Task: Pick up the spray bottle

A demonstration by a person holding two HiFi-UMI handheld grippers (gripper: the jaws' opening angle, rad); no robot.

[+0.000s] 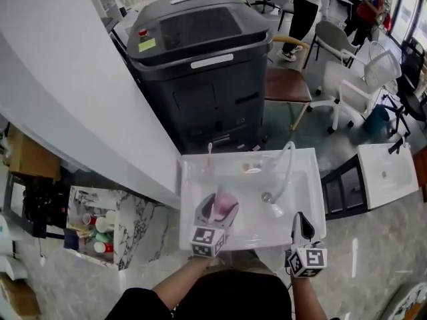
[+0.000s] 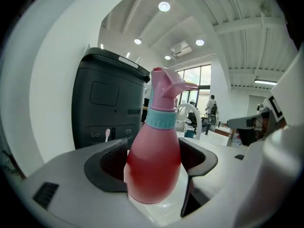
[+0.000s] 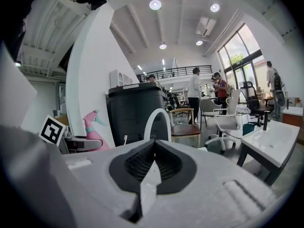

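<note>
Nearest, at the white sink's (image 1: 308, 179) front edge, the left gripper (image 1: 220, 204) pinches the spray bottle (image 2: 154, 170) between ribbed black pads (image 2: 107, 163). The bottle is smooth, bulbous pink plastic with a teal collar, upright over the sink's left half. At the sink's front right corner, the right gripper (image 3: 153, 148) has its pads pressed together on nothing. Beyond the sink stands a boxy dark-grey machine (image 1: 200, 59).

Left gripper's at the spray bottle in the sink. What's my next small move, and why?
Probably squeeze the left gripper firmly shut before lifting. Its jaws flank the spray bottle closely on both sides, but a firm clamp isn't clear, and the bottle looks to stand in the sink.
</note>
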